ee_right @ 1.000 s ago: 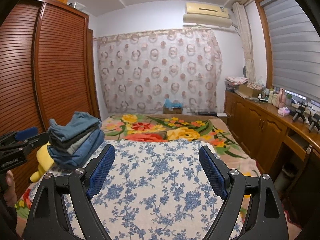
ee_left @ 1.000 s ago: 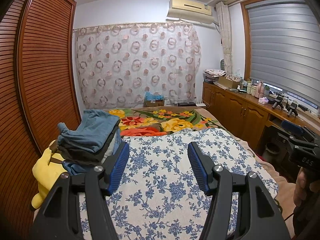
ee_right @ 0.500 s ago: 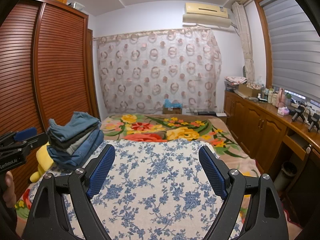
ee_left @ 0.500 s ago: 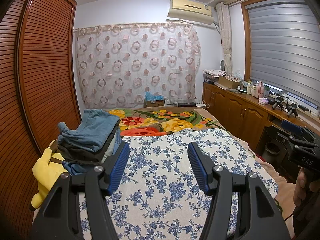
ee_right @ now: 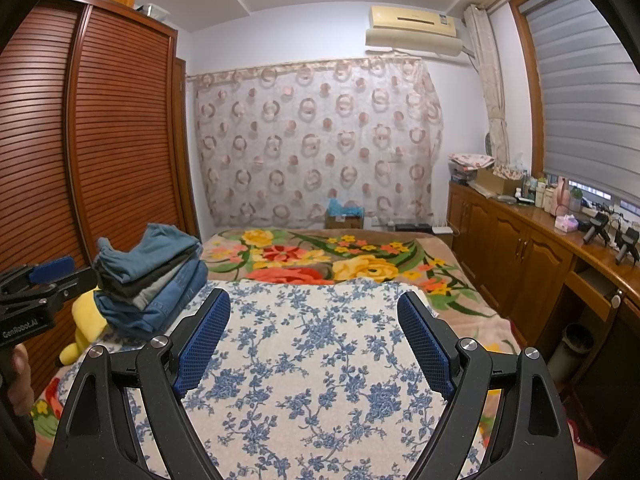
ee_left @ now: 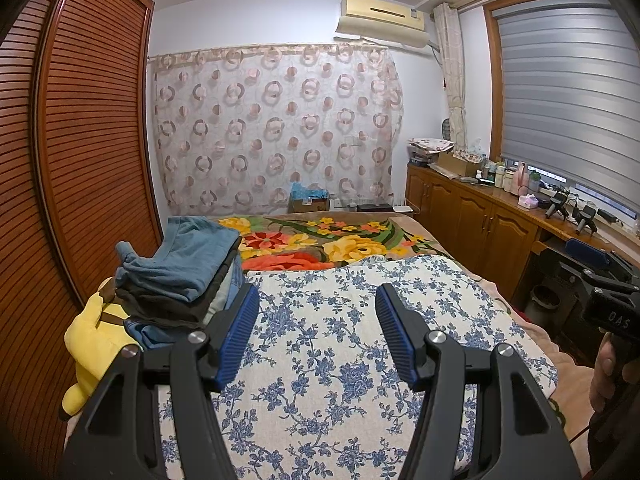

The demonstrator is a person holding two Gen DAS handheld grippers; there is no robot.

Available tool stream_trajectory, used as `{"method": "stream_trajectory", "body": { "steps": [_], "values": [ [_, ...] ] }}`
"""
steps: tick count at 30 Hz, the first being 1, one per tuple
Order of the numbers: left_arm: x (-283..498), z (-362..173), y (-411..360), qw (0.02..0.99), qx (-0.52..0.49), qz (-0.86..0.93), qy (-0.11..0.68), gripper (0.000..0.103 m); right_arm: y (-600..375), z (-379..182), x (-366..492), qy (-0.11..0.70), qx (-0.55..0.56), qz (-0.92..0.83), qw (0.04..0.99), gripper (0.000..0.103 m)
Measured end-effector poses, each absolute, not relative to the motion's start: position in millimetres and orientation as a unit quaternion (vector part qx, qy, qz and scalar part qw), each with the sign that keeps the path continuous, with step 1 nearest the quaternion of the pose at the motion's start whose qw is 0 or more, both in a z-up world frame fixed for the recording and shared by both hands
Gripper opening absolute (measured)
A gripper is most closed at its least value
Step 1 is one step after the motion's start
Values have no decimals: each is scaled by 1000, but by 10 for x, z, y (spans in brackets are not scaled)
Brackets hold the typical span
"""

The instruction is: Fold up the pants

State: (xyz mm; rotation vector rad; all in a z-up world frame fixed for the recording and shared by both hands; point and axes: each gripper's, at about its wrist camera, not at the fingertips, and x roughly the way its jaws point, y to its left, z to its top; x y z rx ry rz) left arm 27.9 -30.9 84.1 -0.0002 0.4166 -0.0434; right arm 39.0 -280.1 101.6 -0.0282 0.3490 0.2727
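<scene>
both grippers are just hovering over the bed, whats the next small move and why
Probably swing the left gripper toward the stack of folded pants at the bed's left edge and take the top blue pair. Both it and the right gripper are open and empty, and the blue-flowered cloth in front lies bare, with no pants on it to fold yet.

— On the bed: a white cloth with blue flowers (ee_left: 340,360), spread flat over a bright flowered blanket (ee_left: 340,240).
— And at the left edge?
— A yellow soft toy (ee_left: 94,336), just beside the brown slatted wardrobe (ee_left: 80,140).
— Behind the bed?
— A curtain with ring pattern (ee_right: 316,140), a cardboard box (ee_right: 344,220) on the floor under it, an air conditioner (ee_right: 412,30) high on the wall.
— At the right?
— Wooden cabinets (ee_right: 520,256) with bottles (ee_right: 548,194) on top, below a grey window blind (ee_left: 568,96).
</scene>
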Motion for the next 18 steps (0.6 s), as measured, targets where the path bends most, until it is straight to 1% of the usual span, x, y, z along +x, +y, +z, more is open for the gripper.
{"method": "stream_trajectory", "body": {
  "steps": [18],
  "values": [
    [281, 832, -304, 978, 0, -21, 206, 60, -2824, 1010, 389, 173, -13, 134, 976, 88]
  ]
}}
